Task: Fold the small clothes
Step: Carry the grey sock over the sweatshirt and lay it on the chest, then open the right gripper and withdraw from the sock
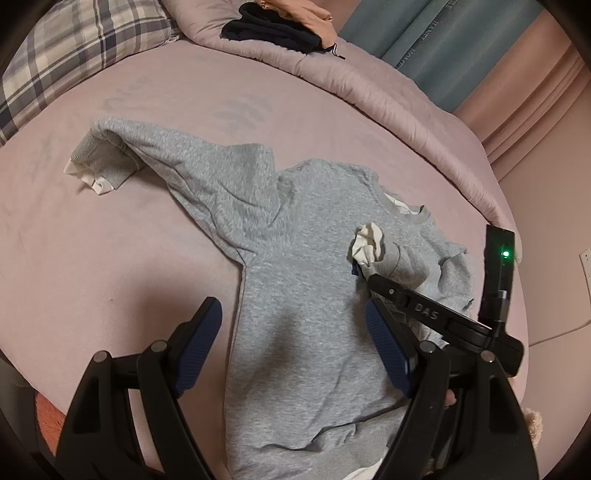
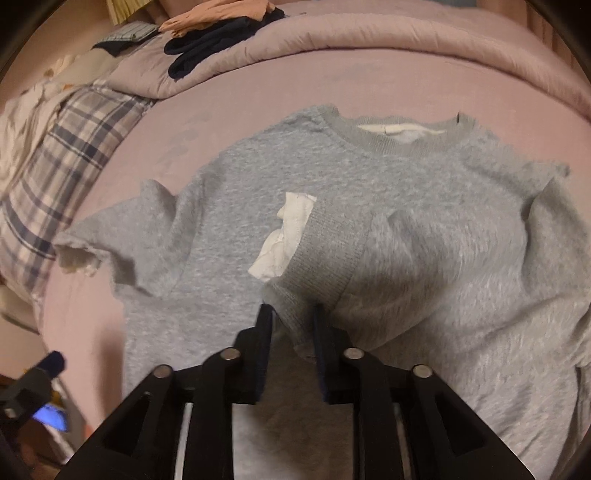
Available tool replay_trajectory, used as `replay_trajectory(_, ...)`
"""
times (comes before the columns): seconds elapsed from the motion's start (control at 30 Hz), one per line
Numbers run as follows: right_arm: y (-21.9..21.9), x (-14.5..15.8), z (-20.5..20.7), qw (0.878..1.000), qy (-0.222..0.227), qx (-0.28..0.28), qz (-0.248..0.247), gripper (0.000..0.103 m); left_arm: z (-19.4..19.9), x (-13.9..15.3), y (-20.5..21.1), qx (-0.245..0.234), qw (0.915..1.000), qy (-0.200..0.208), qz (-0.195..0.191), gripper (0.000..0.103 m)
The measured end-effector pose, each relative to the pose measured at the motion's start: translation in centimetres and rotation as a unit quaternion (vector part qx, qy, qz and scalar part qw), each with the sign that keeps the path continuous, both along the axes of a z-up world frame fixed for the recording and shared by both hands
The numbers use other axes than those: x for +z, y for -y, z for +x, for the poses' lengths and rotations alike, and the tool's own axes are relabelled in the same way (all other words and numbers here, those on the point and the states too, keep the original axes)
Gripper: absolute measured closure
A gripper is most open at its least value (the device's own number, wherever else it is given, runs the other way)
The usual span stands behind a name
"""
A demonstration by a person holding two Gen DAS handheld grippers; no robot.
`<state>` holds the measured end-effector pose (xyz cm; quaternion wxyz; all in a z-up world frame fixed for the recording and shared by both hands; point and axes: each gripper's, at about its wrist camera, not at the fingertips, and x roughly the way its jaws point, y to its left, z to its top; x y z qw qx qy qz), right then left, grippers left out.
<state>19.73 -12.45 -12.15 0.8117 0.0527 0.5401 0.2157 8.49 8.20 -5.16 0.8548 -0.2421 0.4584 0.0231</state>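
Nearest in the left wrist view, the left gripper (image 1: 293, 347) hangs over the lower body of the grey fleece sweatshirt with white inner cuffs (image 1: 295, 258), its blue-padded fingers (image 1: 201, 339) spread wide with nothing between them; they hold nothing.

The right gripper (image 2: 291, 325) has its black fingers (image 2: 264, 332) set close together on either side of the ribbed grey cuff (image 2: 321, 251) of the folded-in sleeve. A narrow fold of that cuff sits between the pads (whether they press on it or merely flank it cannot be told, the picture being blurred there). In the left view the same gripper (image 1: 356, 267) reaches in from the right edge, a green light showing on its body.

The sweatshirt lies flat on the pale pink bedsheet (image 1: 129, 240), neck opening away from the person. One sleeve is folded across the chest, its white inner cuff (image 2: 282, 236) turned out near the middle of the garment. The other sleeve (image 1: 155, 155) stretches out to the side over the sheet, cuff at its far end.

Further off, a blue and white plaid pillow (image 1: 70, 55) rests at the head of the bed. Beyond the sheet runs a rolled pink quilted duvet (image 1: 369, 85), and on it lie a dark navy garment (image 1: 273, 27) and a peach-coloured cloth (image 2: 214, 14), touching each other.
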Motion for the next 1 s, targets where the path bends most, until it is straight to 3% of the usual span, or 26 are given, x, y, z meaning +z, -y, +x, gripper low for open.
replay_trajectory(0.17, 1.1, 1.3, -0.7, 1.0, -0.005, -0.003, 0.023, 0.058, 0.1, 0.1, 0.1, 0.002, 1.0, 0.003, 0.003, 0.021)
replay_trajectory(0.23, 1.5, 2.3, -1.1, 0.999, 0.003, -0.006, 0.031, 0.038, 0.2, 0.1, 0.3, 0.001, 1.0, 0.001, 0.006, 0.018)
replay_trajectory(0.27, 2.0, 3.1, -1.5, 0.999, 0.013, -0.01, 0.039, 0.036, 0.2, 0.2, 0.4, 0.0, 1.0, 0.001, 0.007, 0.018)
replay_trajectory(0.47, 5.7, 5.9, -2.8, 0.994, 0.039, -0.053, 0.082, 0.032, 0.5, 0.1, 0.9, -0.001, 0.9999, -0.003, 0.012, 0.016)
replay_trajectory(0.6, 8.0, 6.6, -3.4, 0.991, 0.064, -0.097, 0.069, 0.029, 0.7, -0.1, 1.4, -0.007, 0.9998, -0.006, 0.019, 0.015)
replay_trajectory(0.87, 12.4, 6.2, -5.3, 0.979, 0.071, -0.179, 0.062, 0.028, 1.0, -0.3, 2.3, -0.019, 0.9996, -0.009, 0.021, 0.015)
replay_trajectory(1.0, 13.4, 6.3, -5.9, 0.976, 0.076, -0.196, 0.058, 0.028, 1.0, -0.3, 2.5, -0.016, 0.9995, -0.005, 0.028, 0.001)
